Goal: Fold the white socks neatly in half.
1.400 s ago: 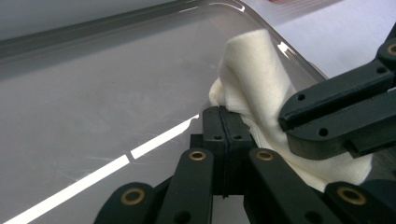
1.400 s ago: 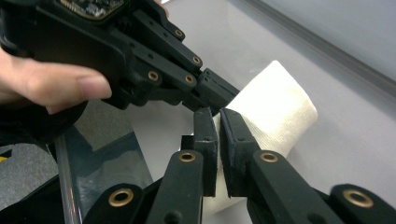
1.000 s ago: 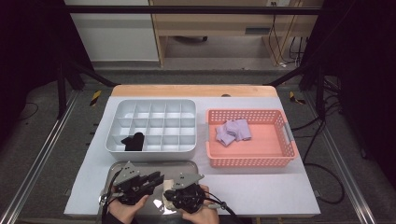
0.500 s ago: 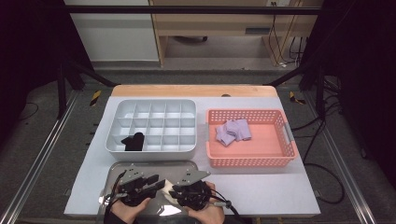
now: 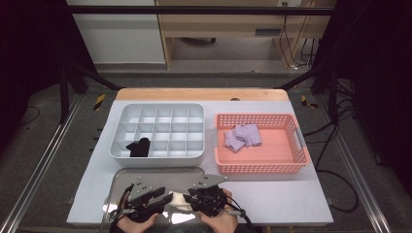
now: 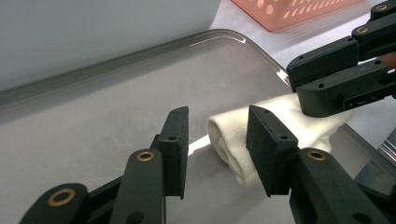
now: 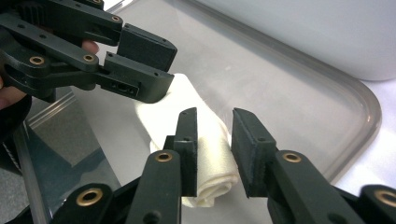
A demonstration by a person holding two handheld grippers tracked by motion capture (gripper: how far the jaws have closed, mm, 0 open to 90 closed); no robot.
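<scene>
Two claws around white sock [image 7: 205, 154]

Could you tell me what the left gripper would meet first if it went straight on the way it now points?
Most likely the rolled white cloth on the metal tray: it lies just ahead of the left gripper's open jaws, slightly toward the right one, though depth is uncertain.

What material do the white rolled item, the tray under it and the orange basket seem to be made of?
The white rolled item looks like soft knitted fabric, probably a sock: matte, with folds and a rolled end. The tray seems to be polished metal, likely steel: grey, with bright reflections along its curved rim. The orange basket looks like matte moulded plastic, judging by the regular holes in its walls.
</scene>
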